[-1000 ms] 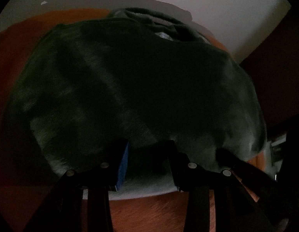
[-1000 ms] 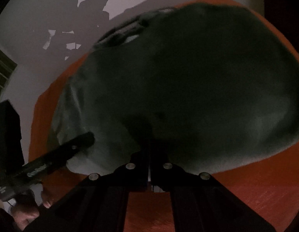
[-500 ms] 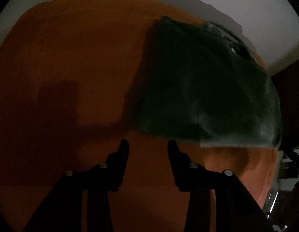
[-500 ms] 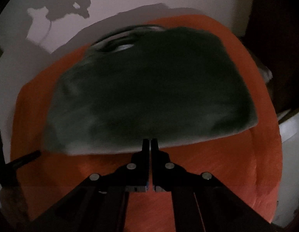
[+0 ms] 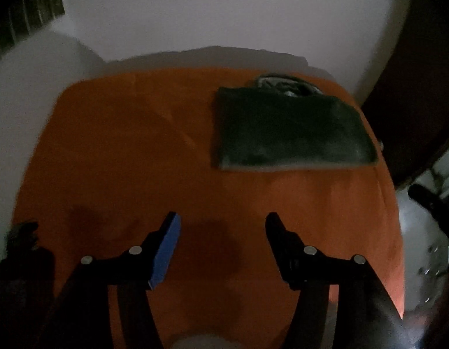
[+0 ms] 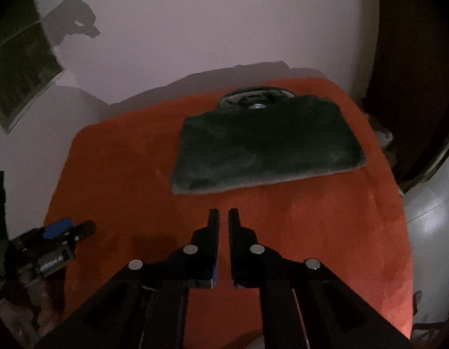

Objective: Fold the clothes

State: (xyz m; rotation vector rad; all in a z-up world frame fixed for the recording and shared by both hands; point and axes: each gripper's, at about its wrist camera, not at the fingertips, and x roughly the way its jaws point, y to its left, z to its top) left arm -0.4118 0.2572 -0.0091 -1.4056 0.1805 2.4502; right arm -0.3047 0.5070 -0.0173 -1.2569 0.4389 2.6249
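Worktop: orange cover, dim light, pale wall behind it.
Garment: my landmark, a dark green piece folded flat into a rough rectangle, lying on the far right part of the worktop.
Behind the garment: a crumpled grey-green cloth touches its far edge, against the wall.
Right of the garment: a dark doorway or cupboard; I cannot tell which.
In the way: bare orange cover between the garment and both my jaws.
Left gripper: its jaws have just been opening and stand spread with nothing between them, one blue pad showing; the garment lies ahead and to the right, well apart.
Right gripper: jaws nearly pressed together, a thin slit between them, holding nothing; the near hem of the garment lies just ahead, not touching.
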